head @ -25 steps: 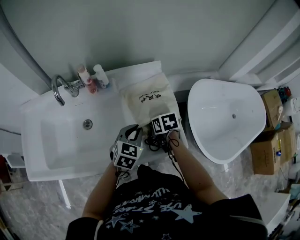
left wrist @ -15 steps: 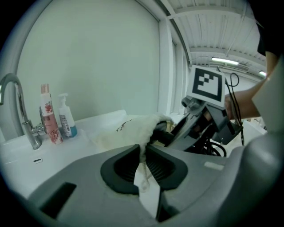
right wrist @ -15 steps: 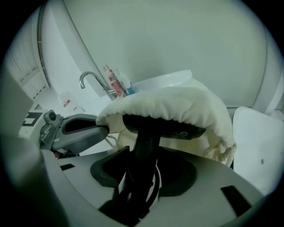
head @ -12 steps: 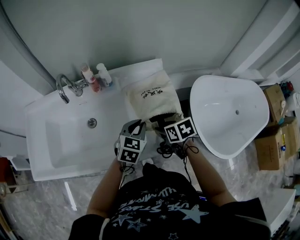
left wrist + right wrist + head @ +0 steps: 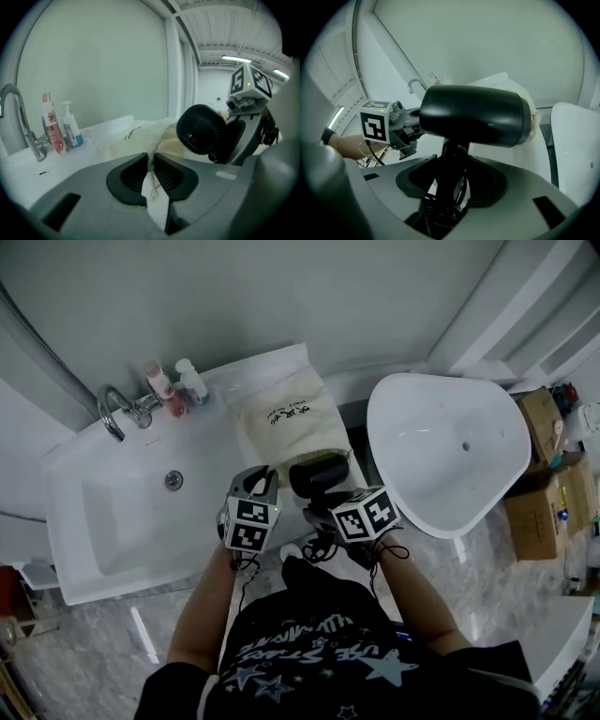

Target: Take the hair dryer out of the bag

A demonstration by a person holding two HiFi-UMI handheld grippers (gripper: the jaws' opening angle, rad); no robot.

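The black hair dryer (image 5: 316,474) hangs in the air just off the mouth of the cream cloth bag (image 5: 281,423), which lies on the white counter right of the sink. My right gripper (image 5: 451,180) is shut on the dryer's handle (image 5: 449,161), with the barrel (image 5: 476,115) above the jaws and its coiled cord (image 5: 319,542) dangling below. My left gripper (image 5: 151,172) is shut on the bag's near edge (image 5: 151,161) and pins it down. In the left gripper view the dryer's round rear grille (image 5: 200,130) faces me.
A white sink (image 5: 131,512) with a chrome tap (image 5: 111,409) lies to the left. Two bottles (image 5: 173,385) stand behind it by the wall. A white oval tub (image 5: 445,460) stands to the right, with cardboard boxes (image 5: 548,479) on the floor beyond it.
The right gripper has drawn back toward the person and risen, pulling the hair dryer out of the bag's mouth. The left gripper has kept its hold on the bag.
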